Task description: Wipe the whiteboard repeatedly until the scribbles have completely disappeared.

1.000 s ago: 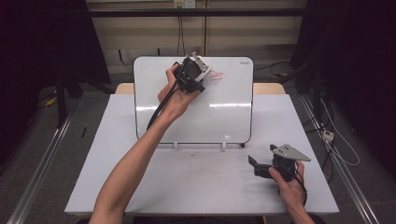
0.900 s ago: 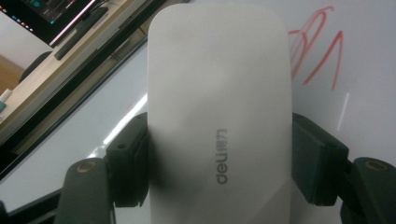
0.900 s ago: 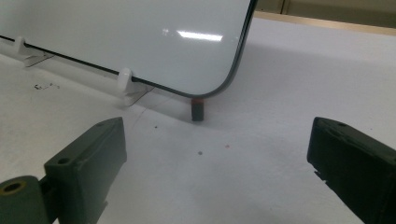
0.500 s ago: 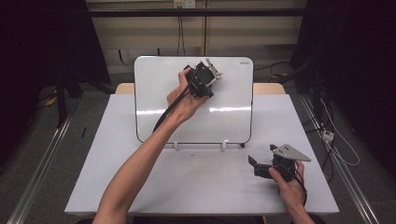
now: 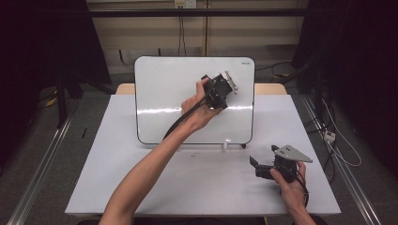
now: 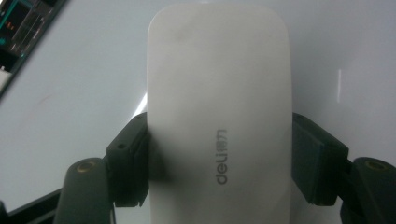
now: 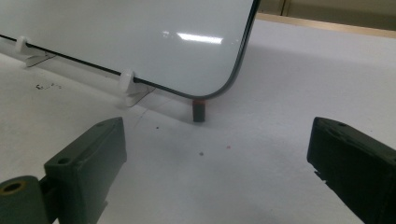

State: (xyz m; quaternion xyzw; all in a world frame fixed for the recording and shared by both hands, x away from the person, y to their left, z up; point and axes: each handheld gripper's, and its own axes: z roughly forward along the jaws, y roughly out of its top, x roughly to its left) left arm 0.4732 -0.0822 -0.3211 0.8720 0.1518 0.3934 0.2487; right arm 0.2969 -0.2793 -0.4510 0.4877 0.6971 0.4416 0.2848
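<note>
Left gripper (image 5: 228, 86): raised over the far right part of the whiteboard, jaws clamped on the sides of a white eraser (image 6: 219, 112); in the left gripper view the pads press both long edges of the eraser, which bears grey lettering.
Eraser: held flat against or just off the whiteboard face; contact cannot be told.
Left arm: bare forearm stretches from the near edge of the table diagonally to the far right, a black cable trailing below the wrist.
Whiteboard (image 5: 164, 93): stands propped at the far middle of the table, rounded corners, dark rim, its surface clean and glossy with a band of reflected light; small white clip feet (image 7: 128, 86) hold its near edge.
Right gripper (image 5: 263, 168): rests low at the near right of the table, jaws wide apart with nothing between them, pointing left towards the whiteboard's near right corner.
Right hand (image 5: 288, 185): wrapped round the gripper body, a grey three-cornered plate on top.
Table (image 5: 117, 187): white top, a few dark specks near the whiteboard's feet.
</note>
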